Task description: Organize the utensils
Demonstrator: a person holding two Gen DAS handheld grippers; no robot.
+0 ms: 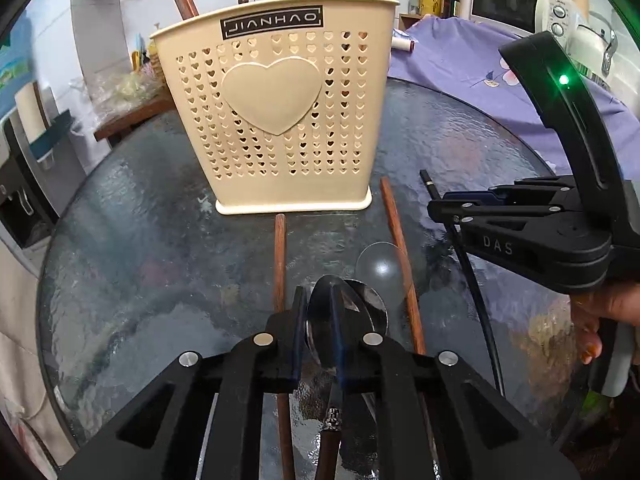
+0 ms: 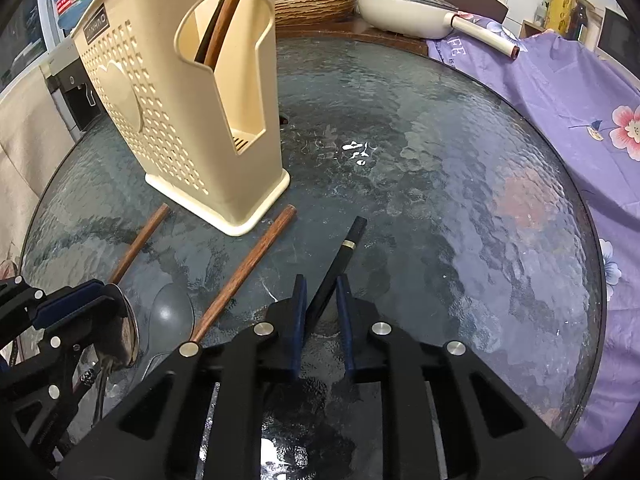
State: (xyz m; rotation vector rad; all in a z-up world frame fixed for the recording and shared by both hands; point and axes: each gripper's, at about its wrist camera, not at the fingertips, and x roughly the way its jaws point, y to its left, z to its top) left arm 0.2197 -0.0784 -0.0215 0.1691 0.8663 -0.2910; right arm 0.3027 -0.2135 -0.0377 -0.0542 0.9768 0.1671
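A cream perforated utensil holder (image 1: 280, 120) (image 2: 180, 100) stands on the round glass table (image 2: 460, 180) with chopsticks inside. My left gripper (image 1: 316, 296) (image 2: 106, 294) is shut on the bowl of a metal spoon (image 1: 360, 304) (image 2: 128, 332), whose ornate handle runs back under the jaws. My right gripper (image 2: 322, 284) (image 1: 436, 204) is shut on a black chopstick (image 2: 348, 248) (image 1: 472, 280) that slants through its pads. Two brown chopsticks (image 1: 280, 256) (image 1: 400, 256) lie in front of the holder. A grey spoon (image 1: 376, 268) (image 2: 172, 312) lies between them.
A purple flowered cloth (image 2: 560, 92) covers the table's right side. A cream pan (image 2: 408, 12) and a woven basket (image 2: 316, 0) stand behind the table. A microwave (image 1: 504, 4) is at the back right. A person's hand (image 1: 608, 304) holds the right gripper.
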